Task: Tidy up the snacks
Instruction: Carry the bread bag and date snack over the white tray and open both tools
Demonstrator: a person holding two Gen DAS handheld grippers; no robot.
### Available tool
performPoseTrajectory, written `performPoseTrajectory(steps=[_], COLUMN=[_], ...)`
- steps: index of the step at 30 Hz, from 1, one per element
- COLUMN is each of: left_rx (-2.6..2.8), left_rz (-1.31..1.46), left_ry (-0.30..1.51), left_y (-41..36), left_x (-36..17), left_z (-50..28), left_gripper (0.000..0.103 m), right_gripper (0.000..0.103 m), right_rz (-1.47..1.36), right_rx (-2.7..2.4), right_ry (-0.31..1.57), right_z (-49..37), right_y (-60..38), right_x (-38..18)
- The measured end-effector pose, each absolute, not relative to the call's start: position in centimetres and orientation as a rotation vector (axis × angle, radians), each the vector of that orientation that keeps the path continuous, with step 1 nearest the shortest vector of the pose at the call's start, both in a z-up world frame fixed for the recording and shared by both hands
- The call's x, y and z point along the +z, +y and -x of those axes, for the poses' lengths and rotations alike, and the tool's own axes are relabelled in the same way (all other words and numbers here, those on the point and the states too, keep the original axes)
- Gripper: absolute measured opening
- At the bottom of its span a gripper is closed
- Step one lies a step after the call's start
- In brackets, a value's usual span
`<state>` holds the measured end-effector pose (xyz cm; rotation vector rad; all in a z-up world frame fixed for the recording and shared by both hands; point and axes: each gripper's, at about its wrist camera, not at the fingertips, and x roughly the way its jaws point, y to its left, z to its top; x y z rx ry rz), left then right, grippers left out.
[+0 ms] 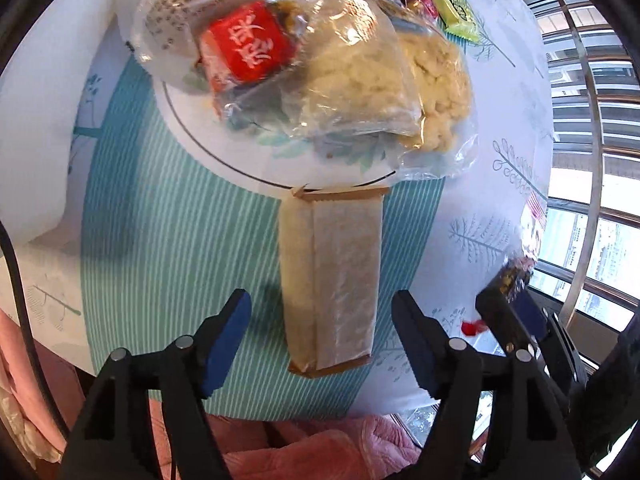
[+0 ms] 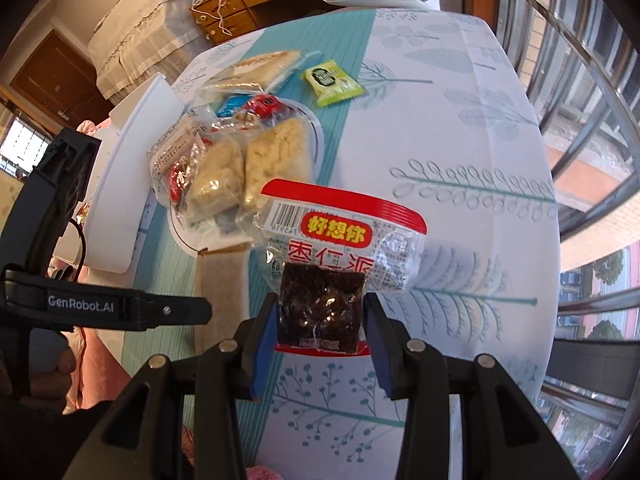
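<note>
Left wrist view looks down on the bar [image 1: 330, 280], lying on the cloth [image 1: 168, 240] between the spread, released pads of the left tongs [image 1: 322, 336], untouched. Its long axis runs straight ahead toward the plate [image 1: 224, 148], far end touching the rim. The right tongs [image 2: 320, 320] grasp a date pack [image 2: 322, 304], hovering just right of the bar; left hand is nearer.
</note>
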<state>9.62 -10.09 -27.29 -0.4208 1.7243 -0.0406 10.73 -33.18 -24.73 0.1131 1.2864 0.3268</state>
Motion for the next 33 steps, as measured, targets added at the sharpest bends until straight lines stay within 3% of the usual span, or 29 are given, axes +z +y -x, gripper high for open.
performPoseTrajectory(steps=[17,21,24,33], left_rx=[0.010,0.033,0.049,-0.001], left_rz=[0.276,0.233,0.185,0.181], left_ry=[1.782,1.789,1.795,1.813], left_y=[-16.9,-17.7,-18.2,-17.3], left_x=[-30.1,-30.1,-30.0,-29.7], left_z=[-12.7,-12.9,-13.3,-13.6], left_gripper=[0.076,0.068,0.055,0.053], right_gripper=[0.042,0.042,0.042,0.042], right_rz=[-0.177,-0.186,-0.187,-0.183], right_rx=[0.280,0.277,0.276,0.283], right_ry=[1.303,1.303,1.305,1.301], right_z=[-10.1,-10.2,-10.3,-10.6], right_y=[-35.4,-35.5,-35.4,-34.7], right_x=[-24.9,-24.9,-25.0,-24.8])
